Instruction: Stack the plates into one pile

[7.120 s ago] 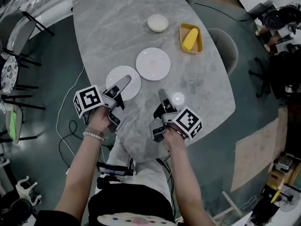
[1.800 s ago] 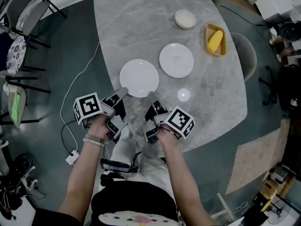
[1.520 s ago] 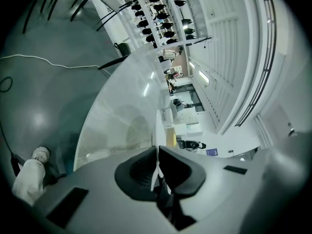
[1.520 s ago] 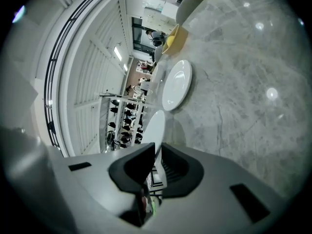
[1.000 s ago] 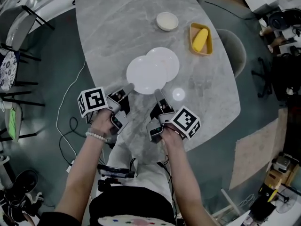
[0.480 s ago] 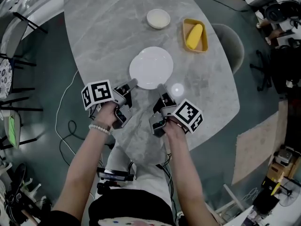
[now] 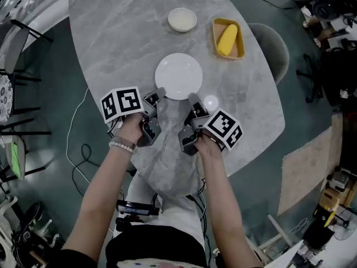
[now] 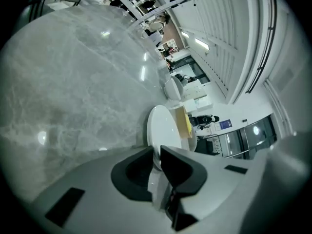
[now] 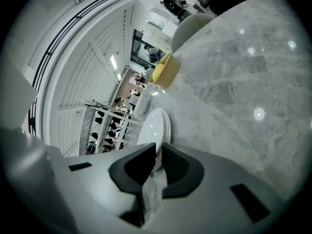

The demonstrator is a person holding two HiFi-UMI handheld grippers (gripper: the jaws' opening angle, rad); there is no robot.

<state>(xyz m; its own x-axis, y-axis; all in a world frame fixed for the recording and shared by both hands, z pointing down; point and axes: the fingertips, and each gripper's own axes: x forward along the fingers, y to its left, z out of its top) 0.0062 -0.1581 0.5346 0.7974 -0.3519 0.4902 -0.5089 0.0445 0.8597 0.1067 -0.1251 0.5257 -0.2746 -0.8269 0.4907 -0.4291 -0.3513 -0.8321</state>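
The left gripper [image 7: 158, 94] and the right gripper [image 7: 192, 98] each pinch tight on the near rim of the white round plate [image 7: 178, 74]. Holding both sides keeps it flat. It lies in the middle of the grey stone desk [image 7: 122, 32], and I think it hides the other plate.

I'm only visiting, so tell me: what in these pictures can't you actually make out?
- Head view: anything lying under the plate; its top face covers it.
- Head view: what the yellow thing in the tray is; too small.
- Left gripper view: the plate's near rim, hidden inside the left gripper shut on it.
- Right gripper view: the same, inside the right gripper.
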